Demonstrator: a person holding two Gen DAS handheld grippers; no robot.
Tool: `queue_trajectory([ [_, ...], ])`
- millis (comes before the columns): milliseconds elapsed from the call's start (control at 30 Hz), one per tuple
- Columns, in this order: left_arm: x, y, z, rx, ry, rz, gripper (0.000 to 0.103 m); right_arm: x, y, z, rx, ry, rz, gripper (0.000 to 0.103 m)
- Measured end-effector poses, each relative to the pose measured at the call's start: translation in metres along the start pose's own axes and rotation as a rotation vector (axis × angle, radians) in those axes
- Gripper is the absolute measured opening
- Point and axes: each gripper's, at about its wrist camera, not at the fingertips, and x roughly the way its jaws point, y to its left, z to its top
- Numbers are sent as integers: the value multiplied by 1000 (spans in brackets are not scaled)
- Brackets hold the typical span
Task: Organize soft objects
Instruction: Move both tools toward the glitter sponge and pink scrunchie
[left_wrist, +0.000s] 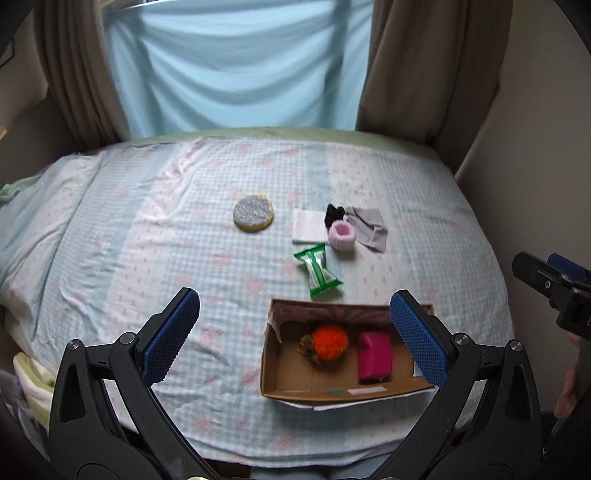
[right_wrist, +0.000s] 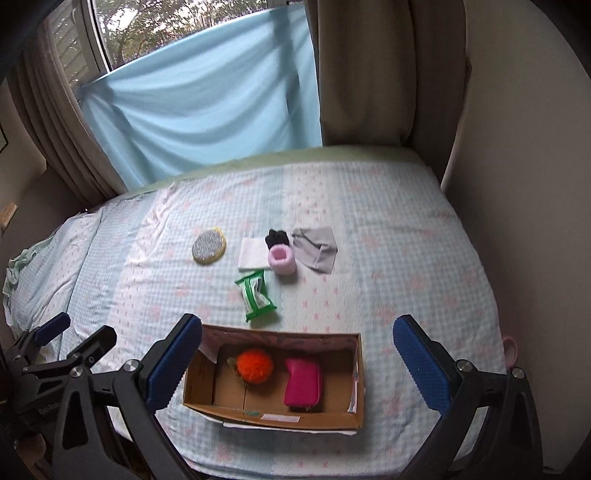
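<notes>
An open cardboard box (left_wrist: 273, 380) (right_wrist: 201, 384) sits on the bed near the front edge. In it lie an orange fluffy ball (left_wrist: 328, 341) (right_wrist: 255, 365) and a magenta pouch (left_wrist: 373, 356) (right_wrist: 303, 382). Beyond the box lie a green wipes pack (left_wrist: 318, 271) (right_wrist: 255, 293), a pink fuzzy band (left_wrist: 342, 236) (right_wrist: 282, 260), a black fuzzy item (left_wrist: 334, 214) (right_wrist: 277, 238), a grey cloth (left_wrist: 369, 229) (right_wrist: 317, 249), a white folded cloth (left_wrist: 308, 226) (right_wrist: 253, 253) and a round grey-and-yellow sponge (left_wrist: 253, 213) (right_wrist: 209, 246). My left gripper (left_wrist: 295, 336) and right gripper (right_wrist: 299, 360) are both open and empty, held above the box.
The bed has a checked blue-and-pink sheet (left_wrist: 147, 258) (right_wrist: 388, 277). A light blue cloth (left_wrist: 236, 66) (right_wrist: 199, 103) and brown curtains hang behind it. A wall (right_wrist: 517, 184) borders the bed's right side. The right gripper shows at the left wrist view's right edge (left_wrist: 550, 280).
</notes>
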Motion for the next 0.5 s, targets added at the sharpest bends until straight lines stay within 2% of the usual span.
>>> queue_trajectory([
  [200,7,9,15,-51,-21,51,103,-8,6,18,-50,-55,27,103],
  [367,31,23,38,-84,-27,58,103,5,10,34,-63,-69,80,103],
  [500,57,36,60,-76,-26,46,103,26,20,48,-80,-67,87,103],
])
